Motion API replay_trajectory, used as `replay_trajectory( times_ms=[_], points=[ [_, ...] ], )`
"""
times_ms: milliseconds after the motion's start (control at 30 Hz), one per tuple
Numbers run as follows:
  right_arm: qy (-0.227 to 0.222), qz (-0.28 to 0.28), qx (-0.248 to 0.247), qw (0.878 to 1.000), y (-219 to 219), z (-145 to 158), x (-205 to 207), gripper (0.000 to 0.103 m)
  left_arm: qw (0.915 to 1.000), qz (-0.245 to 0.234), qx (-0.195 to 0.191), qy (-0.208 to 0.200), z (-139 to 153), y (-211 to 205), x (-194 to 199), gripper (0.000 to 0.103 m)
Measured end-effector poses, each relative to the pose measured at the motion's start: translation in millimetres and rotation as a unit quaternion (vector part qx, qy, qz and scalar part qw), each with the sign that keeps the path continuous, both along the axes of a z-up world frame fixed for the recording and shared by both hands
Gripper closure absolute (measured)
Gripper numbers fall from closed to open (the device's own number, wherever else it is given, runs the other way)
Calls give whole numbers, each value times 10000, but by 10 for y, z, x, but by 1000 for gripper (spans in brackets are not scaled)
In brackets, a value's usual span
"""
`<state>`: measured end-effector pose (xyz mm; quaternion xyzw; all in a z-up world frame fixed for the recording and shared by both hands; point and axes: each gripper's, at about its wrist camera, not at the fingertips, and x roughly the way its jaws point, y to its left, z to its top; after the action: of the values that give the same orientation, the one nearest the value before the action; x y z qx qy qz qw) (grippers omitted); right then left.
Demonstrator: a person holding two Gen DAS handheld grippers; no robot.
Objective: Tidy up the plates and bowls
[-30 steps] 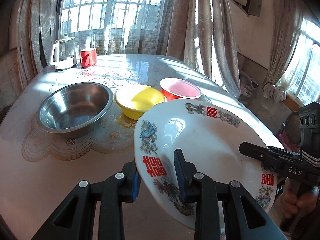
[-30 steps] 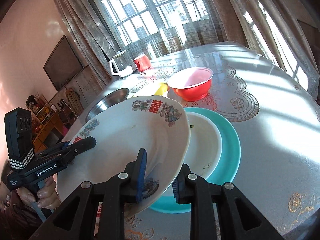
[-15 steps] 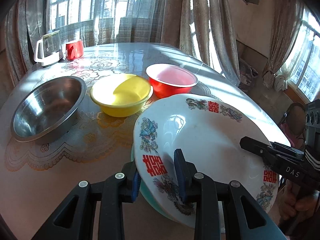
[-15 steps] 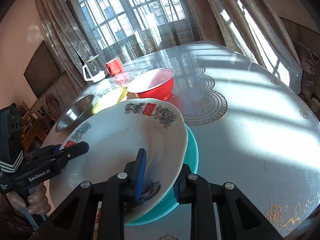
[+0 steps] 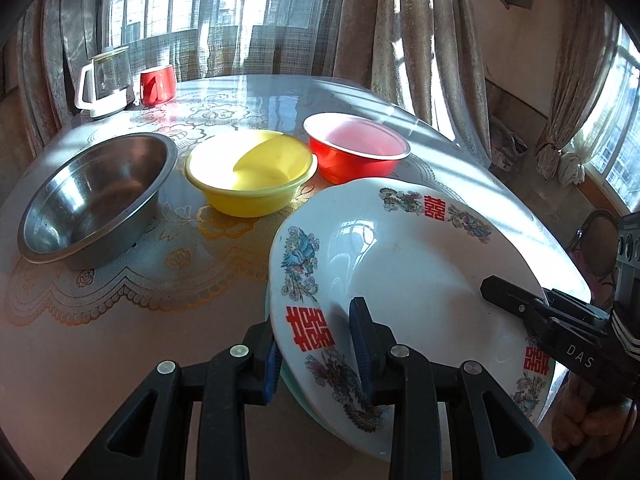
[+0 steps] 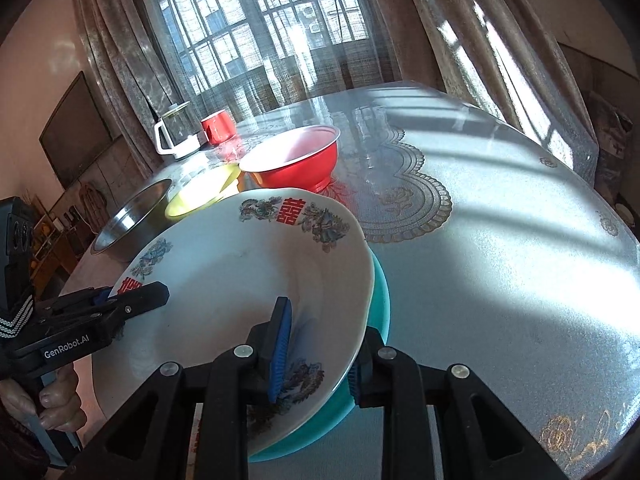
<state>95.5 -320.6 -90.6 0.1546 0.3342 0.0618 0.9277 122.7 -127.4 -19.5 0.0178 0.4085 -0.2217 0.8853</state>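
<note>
With the left hand-held gripper [image 5: 318, 356] and right hand-held gripper [image 6: 316, 354] each clamped on opposite rims of the white plate [image 5: 400, 264], just over the teal plate [image 6: 380, 300] on the surface [image 6: 500, 260], level it, centre it, then release both together.

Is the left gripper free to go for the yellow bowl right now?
Probably not yet. The left gripper is shut on the patterned plate, shared with the right gripper. The path to the yellow bowl looks open once the plate is let go.
</note>
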Motion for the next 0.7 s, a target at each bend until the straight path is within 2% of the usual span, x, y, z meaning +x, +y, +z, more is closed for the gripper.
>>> replay_trajectory(
  times_ms=[567,700],
  points=[
    [193,-142,101,9997,20,4,17,76,9997,171,65,-185,89,79,-162,71],
    [236,-153,193,9994,11,27,-12,71,9994,261,14,-225,134,141,-215,71]
  ],
)
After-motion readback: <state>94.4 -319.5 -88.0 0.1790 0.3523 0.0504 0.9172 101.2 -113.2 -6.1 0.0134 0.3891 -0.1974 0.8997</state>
